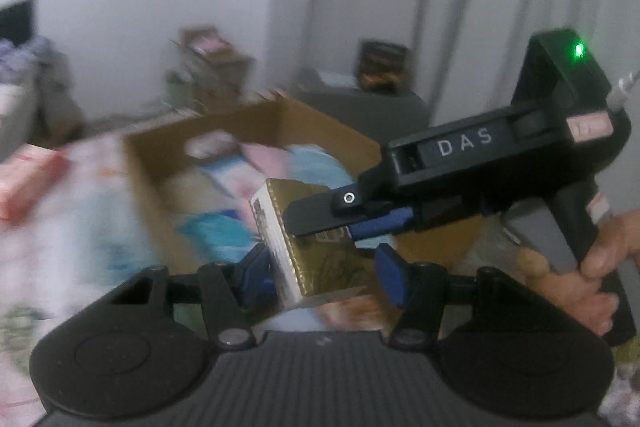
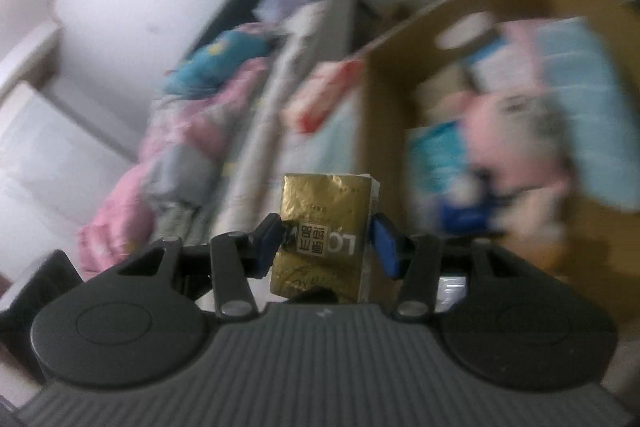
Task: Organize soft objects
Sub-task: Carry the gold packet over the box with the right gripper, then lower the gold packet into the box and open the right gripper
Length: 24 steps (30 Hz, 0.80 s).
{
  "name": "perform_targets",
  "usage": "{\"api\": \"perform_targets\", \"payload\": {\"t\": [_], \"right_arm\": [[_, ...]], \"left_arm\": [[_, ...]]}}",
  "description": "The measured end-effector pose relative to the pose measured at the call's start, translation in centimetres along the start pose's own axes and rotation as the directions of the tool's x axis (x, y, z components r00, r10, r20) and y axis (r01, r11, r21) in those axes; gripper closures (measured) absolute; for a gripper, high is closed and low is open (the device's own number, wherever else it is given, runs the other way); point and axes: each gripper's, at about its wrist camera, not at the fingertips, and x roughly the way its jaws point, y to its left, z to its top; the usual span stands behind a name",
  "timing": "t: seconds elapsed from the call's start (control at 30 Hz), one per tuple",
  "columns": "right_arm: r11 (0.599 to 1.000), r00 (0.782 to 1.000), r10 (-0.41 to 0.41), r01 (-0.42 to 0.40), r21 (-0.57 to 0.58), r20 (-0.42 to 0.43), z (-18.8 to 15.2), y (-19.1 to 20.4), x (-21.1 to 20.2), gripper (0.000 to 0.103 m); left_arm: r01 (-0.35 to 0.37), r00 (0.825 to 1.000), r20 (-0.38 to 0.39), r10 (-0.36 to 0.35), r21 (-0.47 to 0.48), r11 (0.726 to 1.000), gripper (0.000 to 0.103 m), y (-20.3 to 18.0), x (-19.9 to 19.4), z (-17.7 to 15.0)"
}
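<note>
Left wrist view: both tools, left tool (image 1: 326, 267) and right tool (image 1: 344, 223), pinch one gold foil-wrapped tissue pack (image 1: 320, 255), carrying it toward the open brown cardboard box (image 1: 256, 123); next, judged, comes lowering and letting go.

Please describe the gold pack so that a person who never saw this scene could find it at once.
Find the open cardboard box full of pale blue and pink soft packs. In front of it, both grippers hold one small gold pack. Only it is shiny gold, with white sides.

Soft, even indoor light is filling both fisheye views; heavy motion blur is smearing the cardboard box (image 1: 256, 131) and bedding (image 2: 168, 155), while edges are curving and corners darkening.
</note>
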Motion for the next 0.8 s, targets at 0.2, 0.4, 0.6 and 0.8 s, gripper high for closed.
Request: {"api": "perform_targets", "payload": {"t": [0.2,0.4,0.6,0.8], "right_arm": [[0.983,0.979,-0.176,0.181,0.04,-0.106,2.6,-6.6,-2.2,0.053],[0.959,0.935,-0.277,0.283,-0.006,-0.222,3.2,-10.4,-1.5,0.053],[0.952,0.91,-0.304,0.3,-0.059,-0.282,3.5,-11.1,0.4,0.055],[0.957,0.924,-0.288,0.283,-0.057,-0.25,3.4,-10.4,-0.6,0.054]], "left_arm": [[0.137,0.976,-0.162,-0.143,-0.046,0.989,0.044,-2.5,8.1,1.2],[0.17,0.945,-0.259,-0.2,-0.135,0.976,0.042,-1.6,12.4,1.3],[0.154,0.942,-0.27,-0.2,-0.182,0.971,0.039,-0.7,12.8,1.4],[0.137,0.956,-0.232,-0.182,-0.194,0.971,0.034,0.1,10.8,1.8]]}}
